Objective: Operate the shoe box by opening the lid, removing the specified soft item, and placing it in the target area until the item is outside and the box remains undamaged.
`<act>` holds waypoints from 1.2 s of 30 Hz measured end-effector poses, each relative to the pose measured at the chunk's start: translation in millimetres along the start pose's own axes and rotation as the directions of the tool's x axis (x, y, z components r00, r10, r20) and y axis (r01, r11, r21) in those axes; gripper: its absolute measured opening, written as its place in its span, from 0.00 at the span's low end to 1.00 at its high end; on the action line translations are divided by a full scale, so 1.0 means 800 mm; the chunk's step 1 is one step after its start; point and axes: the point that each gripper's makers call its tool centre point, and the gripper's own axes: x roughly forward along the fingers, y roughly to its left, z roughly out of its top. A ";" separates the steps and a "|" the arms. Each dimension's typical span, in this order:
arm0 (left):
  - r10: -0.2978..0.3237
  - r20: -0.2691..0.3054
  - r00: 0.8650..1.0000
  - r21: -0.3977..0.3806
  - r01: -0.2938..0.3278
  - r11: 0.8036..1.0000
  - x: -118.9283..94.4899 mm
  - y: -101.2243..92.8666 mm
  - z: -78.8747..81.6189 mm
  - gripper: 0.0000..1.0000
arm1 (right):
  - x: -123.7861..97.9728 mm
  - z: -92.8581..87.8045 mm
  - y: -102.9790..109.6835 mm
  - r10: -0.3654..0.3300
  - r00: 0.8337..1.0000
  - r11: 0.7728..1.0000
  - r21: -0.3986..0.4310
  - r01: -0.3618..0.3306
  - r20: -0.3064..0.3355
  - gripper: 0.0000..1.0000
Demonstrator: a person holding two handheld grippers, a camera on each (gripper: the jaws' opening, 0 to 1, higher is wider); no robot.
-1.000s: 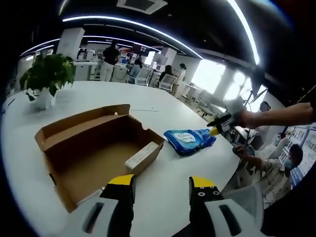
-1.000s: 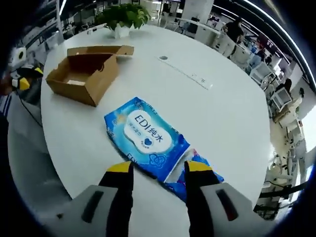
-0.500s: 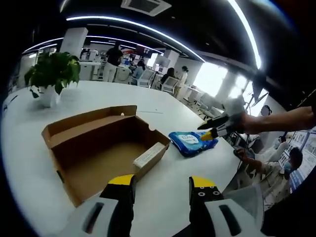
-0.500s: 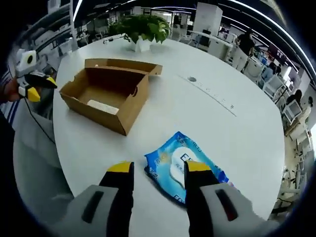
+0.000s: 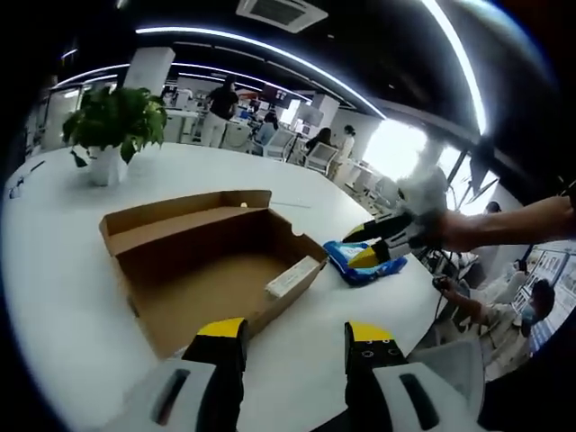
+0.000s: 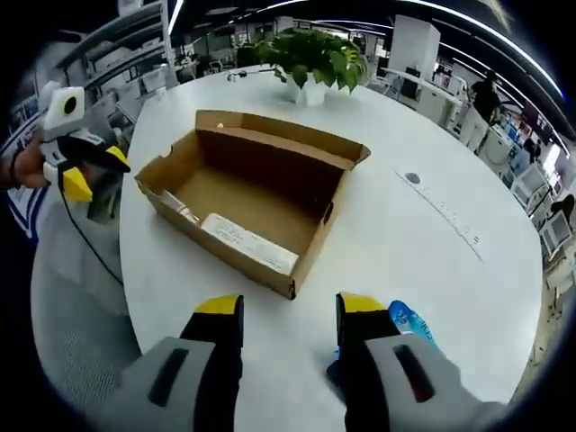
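Wipes pack (image 6: 409, 321) lies at lower right beside the spread right tongs (image 6: 289, 310), the open shoe box (image 5: 211, 261) above the spread left tongs (image 5: 293, 331) on a white bench (image 6: 423, 234) in an office.

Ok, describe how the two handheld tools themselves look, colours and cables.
Both match: the left tool and right tool have black jaws with yellow tips on light grey bodies. In the right gripper view a dark cable hangs from the left one.

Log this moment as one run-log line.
box: open, on table | wipes pack: outside, beside box | right claw: open above pack | left claw: open, empty
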 end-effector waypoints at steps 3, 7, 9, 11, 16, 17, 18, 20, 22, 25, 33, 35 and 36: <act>0.006 0.002 1.000 -0.009 -0.006 1.000 -0.001 0.004 -0.001 0.44 | 0.004 0.008 0.004 0.010 1.000 1.000 -0.009 -0.010 0.004 0.38; 0.010 0.005 1.000 -0.016 -0.010 1.000 -0.002 0.006 -0.002 0.44 | 0.009 0.015 0.004 0.019 1.000 1.000 -0.018 -0.018 0.008 0.38; 0.011 0.006 1.000 -0.020 -0.011 1.000 -0.002 0.006 -0.002 0.44 | 0.011 0.018 0.004 0.020 1.000 1.000 -0.017 -0.020 0.012 0.38; 0.012 0.007 1.000 -0.024 -0.011 1.000 -0.001 0.007 -0.002 0.44 | 0.013 0.019 0.005 0.025 1.000 0.999 -0.040 -0.025 0.003 0.38; 0.008 0.009 1.000 -0.028 -0.008 1.000 0.002 0.007 -0.002 0.44 | 0.015 0.027 0.005 0.032 0.999 0.998 -0.061 -0.032 -0.001 0.38; 0.008 0.009 1.000 -0.029 -0.008 1.000 0.003 0.007 -0.002 0.44 | 0.016 0.030 0.004 0.033 0.999 0.998 -0.059 -0.033 0.002 0.38; 0.008 0.009 1.000 -0.031 -0.007 0.999 0.004 0.007 -0.002 0.44 | 0.016 0.032 0.004 0.033 0.999 0.998 -0.061 -0.032 0.004 0.38; 0.006 0.008 1.000 -0.035 -0.006 0.999 0.006 0.009 -0.003 0.44 | 0.019 0.035 0.002 0.031 1.000 0.996 -0.082 -0.031 -0.004 0.38; 0.005 0.008 1.000 -0.037 -0.005 0.999 0.009 0.011 -0.003 0.44 | 0.022 0.036 0.000 0.032 0.999 0.994 -0.108 -0.034 -0.020 0.38; 0.004 0.008 1.000 -0.040 -0.004 0.999 0.011 0.014 -0.004 0.44 | 0.027 0.040 -0.003 0.040 0.999 0.991 -0.127 -0.044 -0.034 0.38; 0.022 0.014 1.000 -0.065 -0.021 0.998 0.008 0.025 -0.005 0.44 | 0.044 0.056 -0.015 0.074 0.996 0.983 -0.164 -0.082 -0.059 0.39; 0.026 0.015 1.000 -0.070 -0.025 0.997 0.007 0.027 -0.006 0.44 | 0.049 0.057 -0.012 0.084 0.994 0.978 -0.185 -0.096 -0.075 0.40; 0.027 0.015 1.000 -0.072 -0.026 0.997 0.007 0.028 -0.007 0.44 | 0.052 0.057 -0.011 0.089 0.993 0.975 -0.195 -0.104 -0.082 0.40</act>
